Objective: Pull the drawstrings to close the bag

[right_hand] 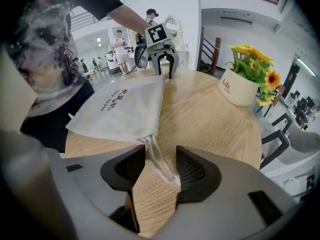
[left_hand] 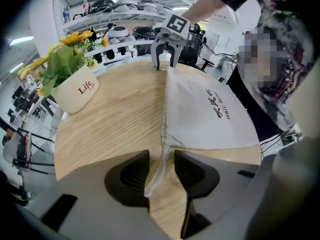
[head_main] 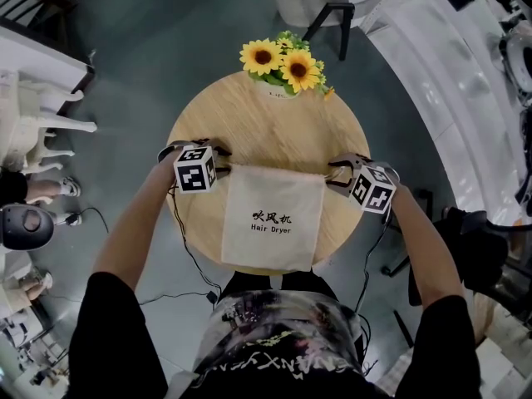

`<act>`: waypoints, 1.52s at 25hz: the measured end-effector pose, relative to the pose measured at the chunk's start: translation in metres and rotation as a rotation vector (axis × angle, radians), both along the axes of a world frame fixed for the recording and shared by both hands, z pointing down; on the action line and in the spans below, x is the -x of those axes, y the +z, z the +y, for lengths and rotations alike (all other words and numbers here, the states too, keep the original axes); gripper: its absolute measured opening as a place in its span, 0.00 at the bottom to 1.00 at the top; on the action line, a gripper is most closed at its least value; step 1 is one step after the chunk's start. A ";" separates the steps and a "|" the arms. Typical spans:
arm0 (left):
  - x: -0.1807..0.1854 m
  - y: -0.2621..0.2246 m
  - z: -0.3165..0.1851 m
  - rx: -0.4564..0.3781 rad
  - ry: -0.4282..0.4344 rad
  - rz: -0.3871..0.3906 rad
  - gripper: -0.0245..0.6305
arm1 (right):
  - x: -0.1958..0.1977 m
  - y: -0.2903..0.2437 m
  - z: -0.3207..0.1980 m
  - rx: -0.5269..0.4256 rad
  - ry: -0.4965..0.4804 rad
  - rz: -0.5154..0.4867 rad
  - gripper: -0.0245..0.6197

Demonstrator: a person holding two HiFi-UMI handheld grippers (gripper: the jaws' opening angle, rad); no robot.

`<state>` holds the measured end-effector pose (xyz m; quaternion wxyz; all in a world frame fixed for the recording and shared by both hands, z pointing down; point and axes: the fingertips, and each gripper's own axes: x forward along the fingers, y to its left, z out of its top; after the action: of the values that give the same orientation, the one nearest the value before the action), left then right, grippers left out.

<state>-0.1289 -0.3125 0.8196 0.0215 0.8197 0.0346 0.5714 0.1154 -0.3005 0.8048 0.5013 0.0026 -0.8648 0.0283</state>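
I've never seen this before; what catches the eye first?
A cream bag marked Hair Dryer lies flat on a round wooden table, sunflowers at its far edge. The left hand-held gripper and the right hand-held gripper sit at the bag's top corners, a drawstring between each pair of jaws.

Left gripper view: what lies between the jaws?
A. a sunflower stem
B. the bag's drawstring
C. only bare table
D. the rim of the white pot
B: the drawstring runs from the corner of the bag down between the jaws of the left gripper, which stand apart on either side of it over the table.
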 end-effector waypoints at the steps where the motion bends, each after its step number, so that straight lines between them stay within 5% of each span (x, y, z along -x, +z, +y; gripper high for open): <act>1: 0.000 0.000 0.000 0.001 0.002 -0.004 0.30 | 0.000 0.000 0.002 0.001 0.000 -0.002 0.34; 4: -0.001 0.000 0.004 0.012 0.021 -0.019 0.22 | -0.001 0.002 0.006 -0.010 -0.002 0.006 0.23; 5: -0.001 0.001 0.005 0.011 0.017 -0.018 0.18 | -0.002 0.004 0.008 -0.025 -0.006 0.017 0.11; 6: -0.001 0.001 0.006 0.007 0.003 -0.013 0.07 | -0.003 0.007 0.008 -0.044 -0.009 0.031 0.05; 22: 0.000 0.000 0.004 -0.068 -0.184 0.030 0.07 | -0.004 0.009 0.009 -0.113 0.030 0.083 0.05; 32: 0.001 0.000 0.003 -0.154 -0.273 0.067 0.06 | -0.002 0.001 0.008 -0.174 0.241 0.096 0.05; 38: 0.002 -0.002 0.006 -0.196 -0.320 0.083 0.06 | -0.001 -0.002 0.009 -0.220 0.287 0.109 0.05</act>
<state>-0.1308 -0.3067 0.8180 0.0309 0.8358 -0.1512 0.5269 0.1167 -0.2914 0.8026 0.5351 0.1824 -0.8249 0.0045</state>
